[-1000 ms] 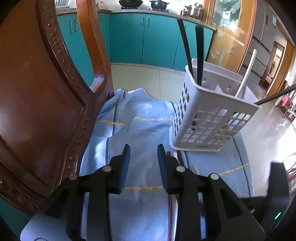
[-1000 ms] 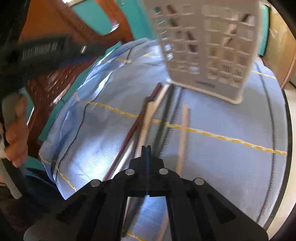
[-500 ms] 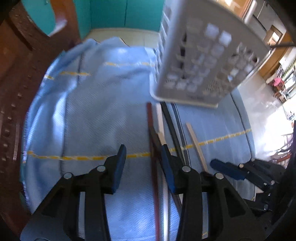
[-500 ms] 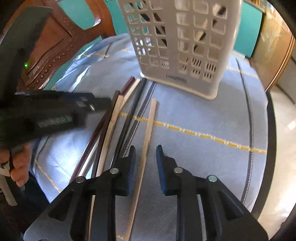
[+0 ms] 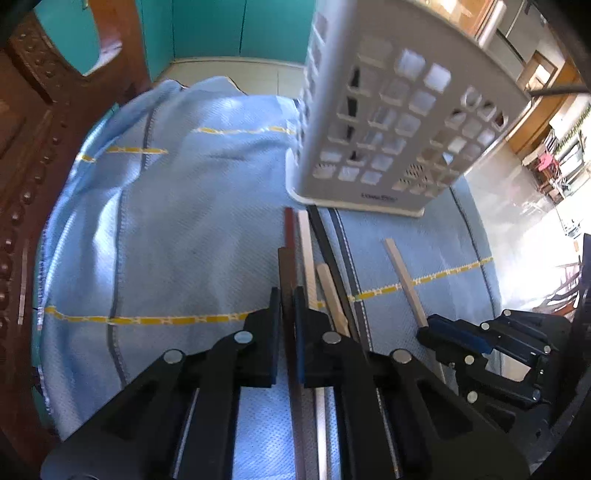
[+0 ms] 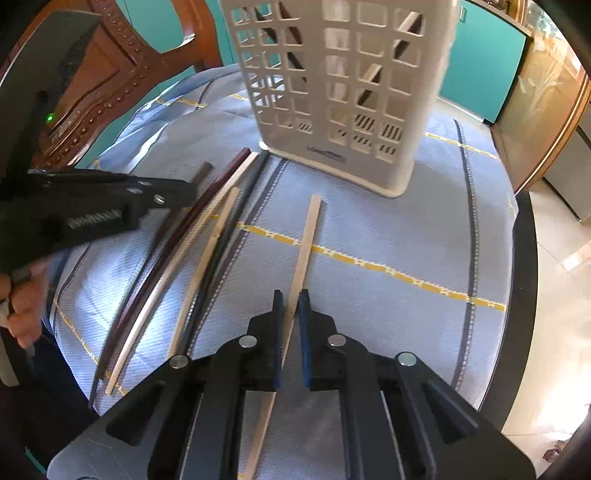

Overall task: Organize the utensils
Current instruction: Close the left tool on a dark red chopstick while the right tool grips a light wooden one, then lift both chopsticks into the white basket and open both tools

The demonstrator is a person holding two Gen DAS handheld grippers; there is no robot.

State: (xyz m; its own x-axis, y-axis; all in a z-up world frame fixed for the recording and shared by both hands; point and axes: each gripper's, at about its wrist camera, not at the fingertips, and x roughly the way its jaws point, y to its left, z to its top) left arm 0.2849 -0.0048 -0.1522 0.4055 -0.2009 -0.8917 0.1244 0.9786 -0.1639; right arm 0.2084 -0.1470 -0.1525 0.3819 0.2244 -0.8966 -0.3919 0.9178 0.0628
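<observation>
Several chopsticks lie on a blue cloth (image 5: pixel 177 236) in front of a white slotted utensil basket (image 5: pixel 388 122) that holds several sticks. My left gripper (image 5: pixel 287 295) is shut on a dark brown chopstick (image 5: pixel 286 269) beside a reddish one (image 5: pixel 289 229) and pale ones. My right gripper (image 6: pixel 288 299) is closed around a pale wooden chopstick (image 6: pixel 304 247) that lies apart to the right; it also shows in the left wrist view (image 5: pixel 404 280). The basket shows in the right wrist view (image 6: pixel 343 85) too.
A carved wooden chair back (image 5: pixel 33 140) stands close on the left. The round table's dark edge (image 6: pixel 524 295) curves at the right. Teal cabinets (image 5: pixel 236 26) and tiled floor lie beyond.
Both grippers have moved down and forward to the chopsticks and closed: the left from wide open onto the dark brown chopstick, the right onto the separate pale one.
</observation>
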